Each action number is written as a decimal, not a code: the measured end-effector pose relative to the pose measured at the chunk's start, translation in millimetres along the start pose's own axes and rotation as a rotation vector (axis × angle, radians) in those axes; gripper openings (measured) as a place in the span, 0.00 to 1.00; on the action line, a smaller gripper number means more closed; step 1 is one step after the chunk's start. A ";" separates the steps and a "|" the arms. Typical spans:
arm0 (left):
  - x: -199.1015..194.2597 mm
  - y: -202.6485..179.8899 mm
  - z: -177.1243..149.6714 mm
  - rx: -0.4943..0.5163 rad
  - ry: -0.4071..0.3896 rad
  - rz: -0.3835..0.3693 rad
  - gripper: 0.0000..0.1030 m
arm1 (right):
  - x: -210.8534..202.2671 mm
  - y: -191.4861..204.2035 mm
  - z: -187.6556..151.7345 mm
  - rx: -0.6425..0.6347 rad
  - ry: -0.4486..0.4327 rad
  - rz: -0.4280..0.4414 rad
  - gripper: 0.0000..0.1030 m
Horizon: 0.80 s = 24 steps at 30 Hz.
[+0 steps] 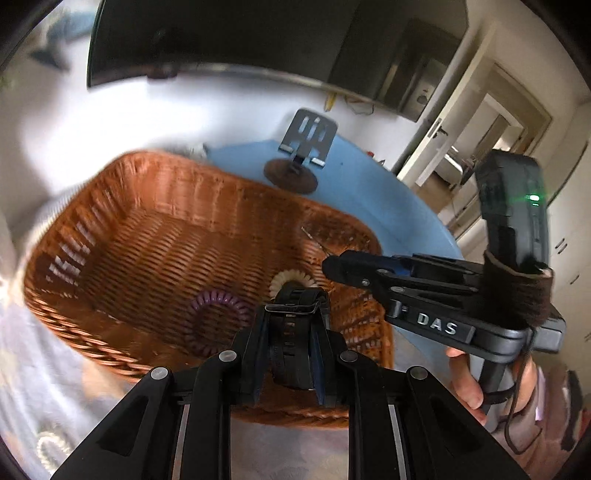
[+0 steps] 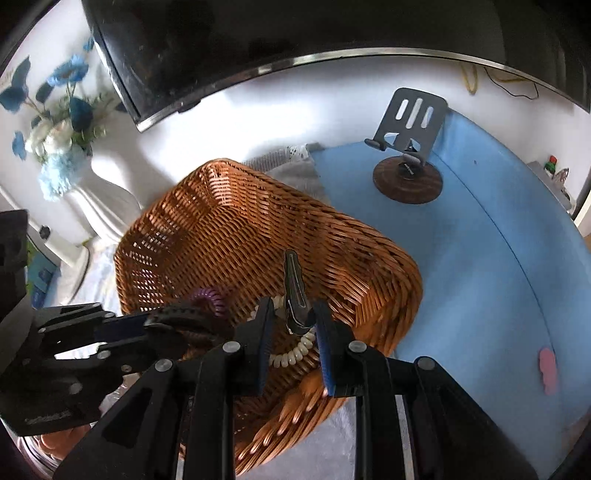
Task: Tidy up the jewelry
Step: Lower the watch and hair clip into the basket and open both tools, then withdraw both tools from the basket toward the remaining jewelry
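A brown wicker basket (image 1: 122, 236) stands on the table; it also shows in the right wrist view (image 2: 229, 236). Inside lie a purple spiral hair tie (image 1: 218, 299) and a cream spiral hair tie (image 1: 284, 278). My left gripper (image 1: 291, 314) is shut on a black watch strap (image 1: 295, 306) over the basket's near end. My right gripper (image 2: 293, 325) is shut on a dark metal hair clip (image 2: 293, 291) above the basket's near right corner, over the cream tie (image 2: 295, 347). In the left wrist view the right gripper (image 1: 332, 266) reaches in from the right.
A metal phone stand on a round wooden base (image 2: 408, 181) sits on the blue mat (image 2: 480, 277) behind the basket. A pink item (image 2: 546, 365) lies on the mat at right. A dark screen (image 2: 295, 33) and a vase of blue flowers (image 2: 62, 129) stand behind.
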<state>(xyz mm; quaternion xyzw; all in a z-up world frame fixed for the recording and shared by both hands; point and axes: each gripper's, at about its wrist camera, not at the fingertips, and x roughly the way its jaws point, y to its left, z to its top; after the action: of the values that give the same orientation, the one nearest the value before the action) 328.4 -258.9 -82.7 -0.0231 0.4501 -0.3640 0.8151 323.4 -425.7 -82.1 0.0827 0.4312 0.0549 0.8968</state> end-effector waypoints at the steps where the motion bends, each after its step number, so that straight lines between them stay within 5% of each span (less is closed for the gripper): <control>1: 3.9 3.3 -0.1 -0.007 0.006 -0.003 0.20 | 2.4 1.0 -0.1 -0.008 0.002 -0.008 0.24; 6: 7.7 7.0 -1.1 0.006 0.013 -0.006 0.20 | 9.5 4.3 -0.3 -0.023 0.008 -0.021 0.24; 9: 4.0 -1.6 -2.6 0.058 0.008 0.062 0.22 | 9.4 4.2 -0.1 -0.014 0.000 -0.019 0.25; 13: -10.9 -7.0 -4.3 0.115 -0.037 0.151 0.47 | 2.2 -0.7 -0.5 0.023 -0.011 0.017 0.28; 18: -44.5 -4.8 -7.3 0.130 -0.106 0.231 0.49 | -15.7 -1.1 -4.2 0.049 -0.031 0.034 0.29; 24: -85.3 8.9 -22.2 0.088 -0.138 0.238 0.49 | -43.0 19.1 -15.7 0.018 -0.053 0.042 0.29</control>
<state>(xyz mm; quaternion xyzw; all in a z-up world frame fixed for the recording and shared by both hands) 288.8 -193.5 -38.0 0.0410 0.3764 -0.2818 0.8816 283.9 -412.6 -55.1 0.1012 0.4057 0.0678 0.9058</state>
